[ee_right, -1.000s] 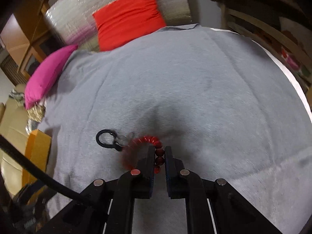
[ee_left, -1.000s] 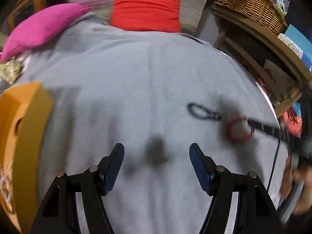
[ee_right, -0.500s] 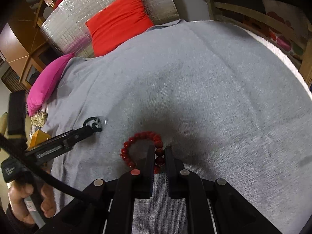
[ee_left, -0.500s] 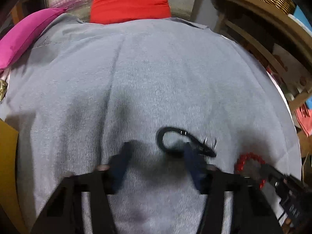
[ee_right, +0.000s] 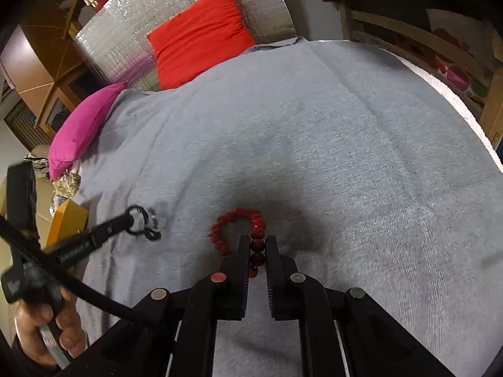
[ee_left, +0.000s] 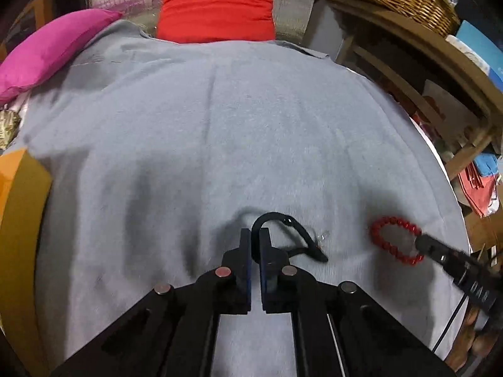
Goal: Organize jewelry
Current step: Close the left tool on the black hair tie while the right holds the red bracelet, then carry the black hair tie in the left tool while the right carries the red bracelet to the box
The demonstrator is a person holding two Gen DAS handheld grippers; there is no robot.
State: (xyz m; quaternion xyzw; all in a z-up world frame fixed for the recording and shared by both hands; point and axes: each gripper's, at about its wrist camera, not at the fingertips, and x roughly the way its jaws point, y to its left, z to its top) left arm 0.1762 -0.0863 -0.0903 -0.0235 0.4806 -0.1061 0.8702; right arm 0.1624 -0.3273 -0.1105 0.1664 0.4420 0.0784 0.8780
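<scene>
A grey blanket (ee_left: 220, 132) covers the bed, with a red cushion (ee_left: 217, 6) and a pink pillow (ee_left: 53, 50) at its far end and an orange box (ee_left: 19, 220) at its left edge. On the blanket, the left tool (ee_left: 254, 235) is clamped on a black cord bracelet (ee_left: 292, 229), its loop arching beyond the tips. Just to its right, the right tool (ee_right: 255, 245) pinches a red bead bracelet (ee_right: 239, 220), whose ring lies on the blanket.

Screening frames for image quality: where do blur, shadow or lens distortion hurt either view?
Left wrist view: fisheye bends the grey blanket edges; the black cord bracelet is slightly smeared; shadow pools beside the left tool. Right wrist view: the red bead bracelet is sharp at the right tool, with dark shadow behind it.
</scene>
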